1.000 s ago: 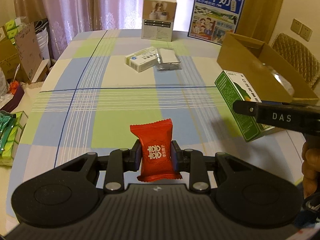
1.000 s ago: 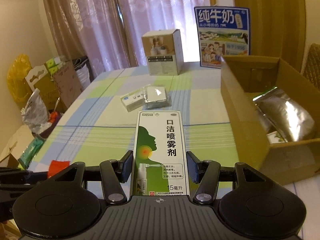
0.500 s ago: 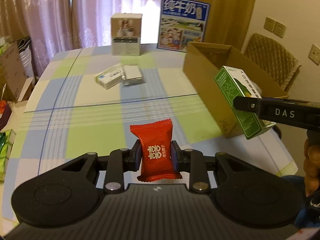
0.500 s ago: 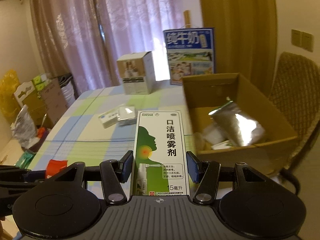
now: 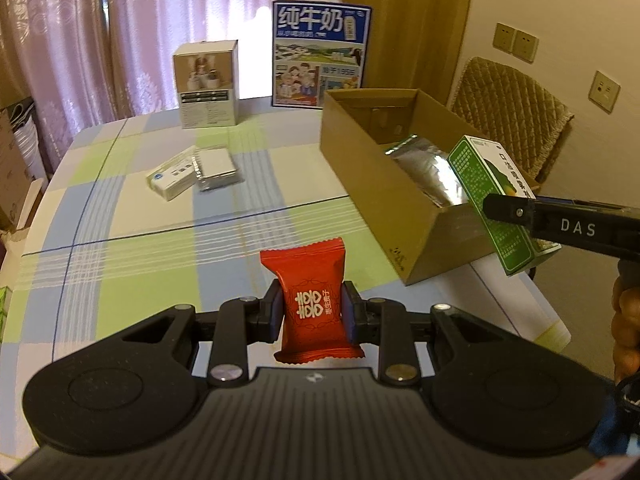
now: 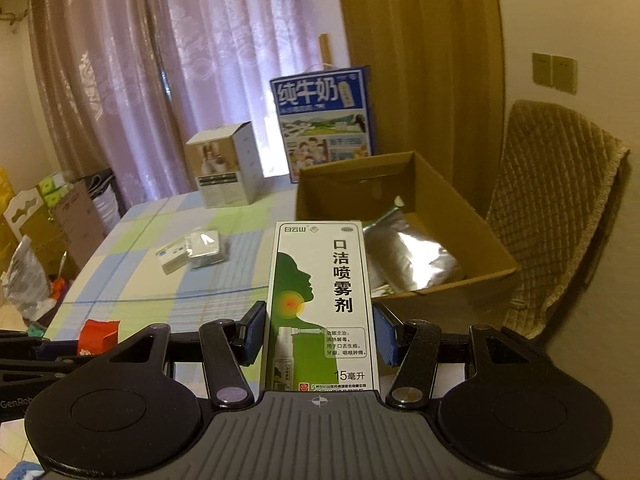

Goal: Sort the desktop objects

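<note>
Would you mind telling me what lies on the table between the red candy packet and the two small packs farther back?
Nothing: in the left wrist view, only bare checked tablecloth lies between the red candy packet and the two small packs.

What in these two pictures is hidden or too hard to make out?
- Cardboard box contents: right wrist view, the silver foil bag and green spray box cover what lies beneath.
- Small white box label: left wrist view, too small to read.
- Red candy packet: right wrist view, partly hidden by the gripper body.
</note>
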Tool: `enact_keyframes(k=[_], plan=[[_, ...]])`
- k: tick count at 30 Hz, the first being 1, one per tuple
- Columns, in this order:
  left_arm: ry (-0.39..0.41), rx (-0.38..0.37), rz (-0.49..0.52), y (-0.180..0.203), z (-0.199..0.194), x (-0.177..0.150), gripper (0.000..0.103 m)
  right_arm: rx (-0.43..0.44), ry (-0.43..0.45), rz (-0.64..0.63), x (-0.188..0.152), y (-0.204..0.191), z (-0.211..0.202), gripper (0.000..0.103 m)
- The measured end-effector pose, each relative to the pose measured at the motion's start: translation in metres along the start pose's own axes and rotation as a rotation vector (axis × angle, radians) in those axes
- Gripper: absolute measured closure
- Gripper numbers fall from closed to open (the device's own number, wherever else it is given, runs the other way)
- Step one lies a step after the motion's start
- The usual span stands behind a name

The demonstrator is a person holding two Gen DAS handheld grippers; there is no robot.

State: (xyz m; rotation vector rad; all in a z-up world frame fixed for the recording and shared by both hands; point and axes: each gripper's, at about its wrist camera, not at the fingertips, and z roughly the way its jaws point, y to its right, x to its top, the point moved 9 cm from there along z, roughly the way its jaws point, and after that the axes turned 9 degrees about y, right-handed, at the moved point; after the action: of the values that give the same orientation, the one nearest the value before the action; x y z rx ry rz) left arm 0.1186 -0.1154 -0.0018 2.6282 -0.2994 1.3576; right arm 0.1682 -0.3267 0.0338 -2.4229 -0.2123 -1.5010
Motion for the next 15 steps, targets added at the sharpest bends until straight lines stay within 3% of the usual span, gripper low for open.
enact_keyframes(k=[15], plan=[[0.007, -0.093, 0.036, 0.055, 0.027, 0.025, 0.079, -0.088, 0.018, 0.000, 0.022, 0.058, -0.004, 0.051]])
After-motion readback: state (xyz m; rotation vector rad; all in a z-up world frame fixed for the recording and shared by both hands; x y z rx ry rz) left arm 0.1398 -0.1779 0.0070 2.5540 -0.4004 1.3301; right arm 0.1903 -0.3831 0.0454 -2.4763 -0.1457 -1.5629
